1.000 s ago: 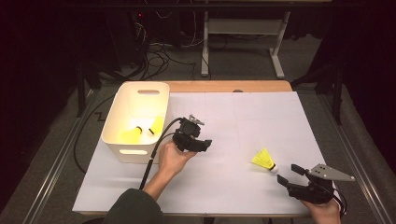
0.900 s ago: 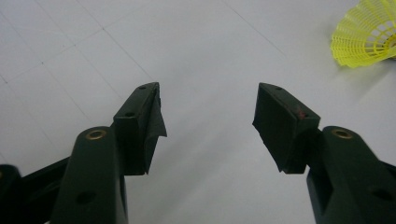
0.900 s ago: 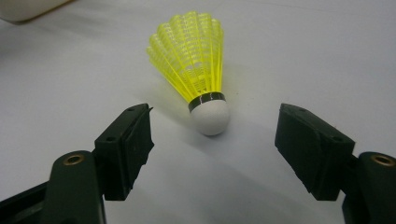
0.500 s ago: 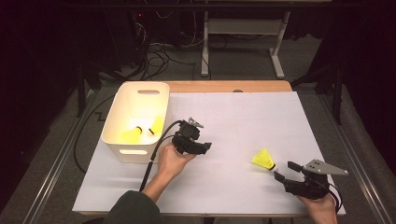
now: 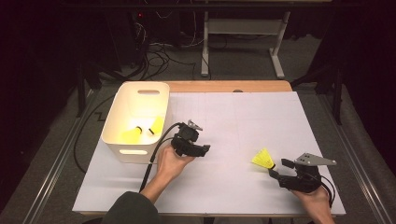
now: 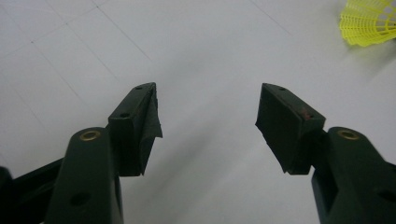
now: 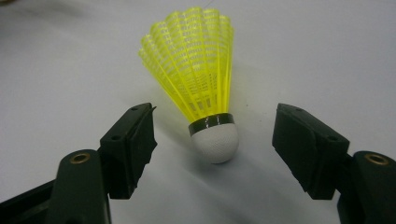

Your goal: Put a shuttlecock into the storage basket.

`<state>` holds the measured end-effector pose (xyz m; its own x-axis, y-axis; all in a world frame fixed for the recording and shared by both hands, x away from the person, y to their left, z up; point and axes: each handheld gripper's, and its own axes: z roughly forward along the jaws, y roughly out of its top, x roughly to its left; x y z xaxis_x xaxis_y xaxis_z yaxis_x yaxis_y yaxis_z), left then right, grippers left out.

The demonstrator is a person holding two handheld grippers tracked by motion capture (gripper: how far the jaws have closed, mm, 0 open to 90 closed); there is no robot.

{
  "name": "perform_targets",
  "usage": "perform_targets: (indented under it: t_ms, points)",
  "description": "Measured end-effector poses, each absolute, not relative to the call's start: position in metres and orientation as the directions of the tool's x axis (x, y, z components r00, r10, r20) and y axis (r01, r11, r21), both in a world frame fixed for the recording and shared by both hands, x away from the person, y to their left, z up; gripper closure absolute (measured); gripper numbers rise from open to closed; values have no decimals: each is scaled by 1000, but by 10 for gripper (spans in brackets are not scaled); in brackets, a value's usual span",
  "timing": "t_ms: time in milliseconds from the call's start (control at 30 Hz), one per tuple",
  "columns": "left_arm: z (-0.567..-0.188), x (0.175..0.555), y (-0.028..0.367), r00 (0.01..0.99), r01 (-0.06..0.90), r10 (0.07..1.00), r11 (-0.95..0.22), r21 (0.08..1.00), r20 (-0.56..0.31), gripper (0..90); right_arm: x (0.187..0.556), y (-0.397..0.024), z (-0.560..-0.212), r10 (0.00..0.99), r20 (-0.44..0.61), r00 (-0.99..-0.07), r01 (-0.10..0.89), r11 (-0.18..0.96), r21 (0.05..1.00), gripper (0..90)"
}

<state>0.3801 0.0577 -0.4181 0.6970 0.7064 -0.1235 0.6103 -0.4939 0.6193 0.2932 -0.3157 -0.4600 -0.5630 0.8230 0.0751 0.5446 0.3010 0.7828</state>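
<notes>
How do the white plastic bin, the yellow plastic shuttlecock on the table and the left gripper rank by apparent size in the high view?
1. White plastic bin, clearly largest.
2. Left gripper, mid-sized.
3. Yellow plastic shuttlecock on the table, smallest.

The bin lies farther from the camera than the other two, yet it looks biggest.

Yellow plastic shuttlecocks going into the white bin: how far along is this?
Done: two yellow plastic shuttlecocks lie in the white plastic bin. In hand: the right hand-held gripper is open around the white cork of the shuttlecock on the table, not gripping. Left: closing, carrying, dropping. The left hand-held gripper is open, empty.
</notes>
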Motion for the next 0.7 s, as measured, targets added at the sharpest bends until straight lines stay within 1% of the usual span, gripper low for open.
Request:
perform_targets:
  t_ms: [333, 533, 633, 700]
  points:
    - [-419, 381, 59, 699, 619, 700, -491, 613, -146, 390, 303, -312, -460, 821, 84, -565, 590, 330, 737, 367]
    - [-419, 382, 61, 701, 618, 697, -485, 619, -154, 372, 307, -308, -460, 815, 85, -573, 613, 358, 704, 433]
    - [-419, 381, 63, 704, 618, 689, -476, 625, -171, 380, 308, -305, -459, 816, 80, -573, 621, 368, 692, 470]
    - [-419, 380, 64, 708, 610, 687, -476, 633, -164, 383, 309, -304, -458, 813, 75, -578, 622, 378, 686, 484]
